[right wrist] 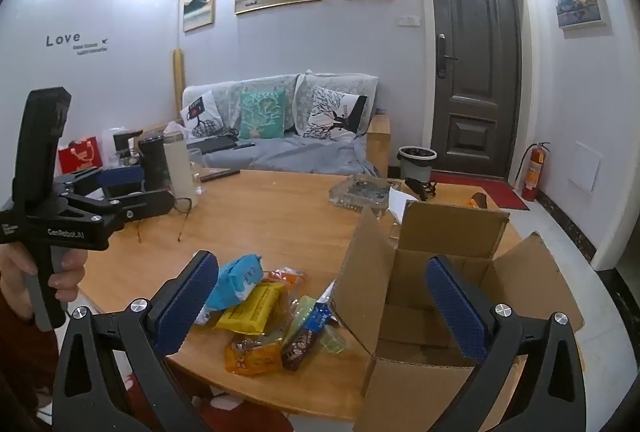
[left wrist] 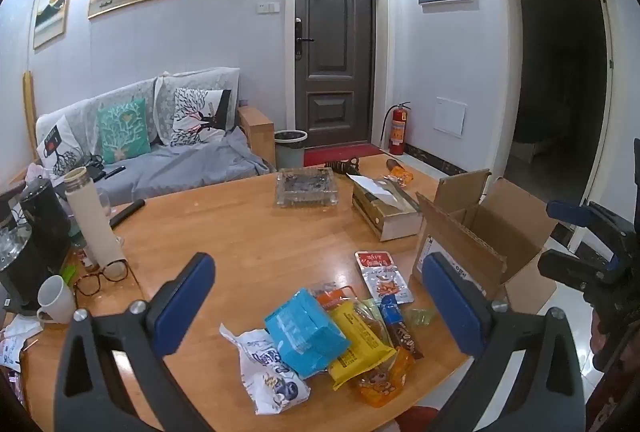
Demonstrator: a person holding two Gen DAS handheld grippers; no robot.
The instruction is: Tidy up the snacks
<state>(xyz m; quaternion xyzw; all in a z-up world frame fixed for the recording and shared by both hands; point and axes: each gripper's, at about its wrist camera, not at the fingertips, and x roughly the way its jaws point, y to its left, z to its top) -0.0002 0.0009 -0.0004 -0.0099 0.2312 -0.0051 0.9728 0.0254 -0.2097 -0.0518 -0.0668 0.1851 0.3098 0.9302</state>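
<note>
A pile of snack packets lies on the wooden table (left wrist: 248,232) near its front edge: a blue packet (left wrist: 306,332), a yellow one (left wrist: 360,344), a white one (left wrist: 268,372), an orange one (left wrist: 384,380), a chocolate bar (left wrist: 400,328) and a red-and-silver pouch (left wrist: 382,276). An open cardboard box (left wrist: 452,232) stands to their right. My left gripper (left wrist: 316,272) hovers open above the pile, holding nothing. My right gripper (right wrist: 320,264) is open too, between the pile (right wrist: 252,308) and the box (right wrist: 452,228), and also shows at the edge of the left wrist view (left wrist: 560,236).
A glass ashtray (left wrist: 306,185) and a tissue box (left wrist: 384,207) sit behind the snacks. Along the table's left side stand a white bottle (left wrist: 94,220), a black kettle (left wrist: 44,224), a mug (left wrist: 56,298) and glasses (left wrist: 102,276). A sofa and a door lie beyond.
</note>
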